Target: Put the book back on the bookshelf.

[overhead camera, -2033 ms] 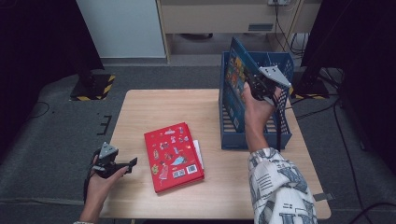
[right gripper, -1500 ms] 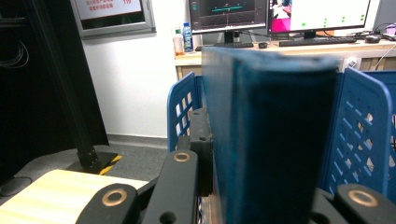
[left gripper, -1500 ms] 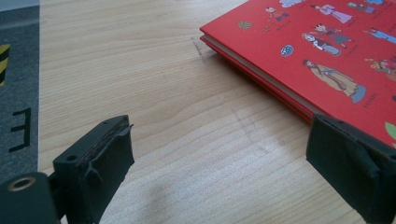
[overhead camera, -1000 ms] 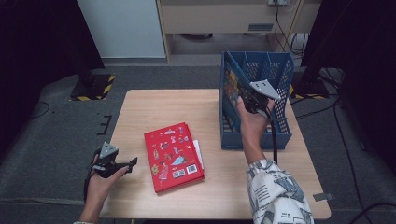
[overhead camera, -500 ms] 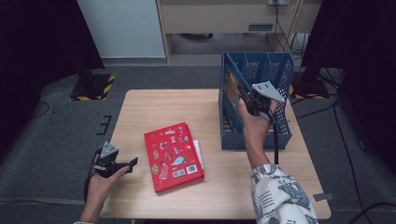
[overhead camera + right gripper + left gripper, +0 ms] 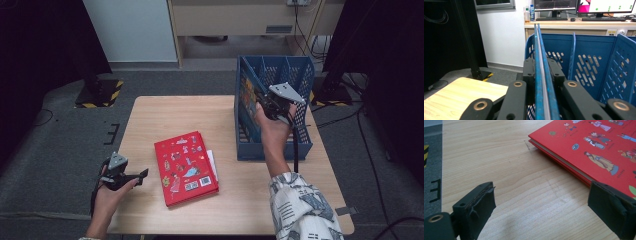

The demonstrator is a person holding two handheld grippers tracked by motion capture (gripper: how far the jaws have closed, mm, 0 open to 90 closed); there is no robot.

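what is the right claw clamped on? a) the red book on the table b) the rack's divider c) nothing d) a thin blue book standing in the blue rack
d: the right claw is shut on the thin blue book, which stands upright inside the blue rack.

- The right gripper [image 6: 541,75] has its two black jaws clamped on a thin blue book [image 6: 539,82], seen edge-on and upright.
- The book's pale page edge shows between its two blue covers.
- The book stands at the left end of a blue slotted rack [image 6: 596,67], with upright dividers to its right.
- A wooden table [image 6: 456,97] lies lower left.
- Behind stand a white wall, a desk [image 6: 579,23], monitors, keyboards and two bottles [image 6: 529,13].
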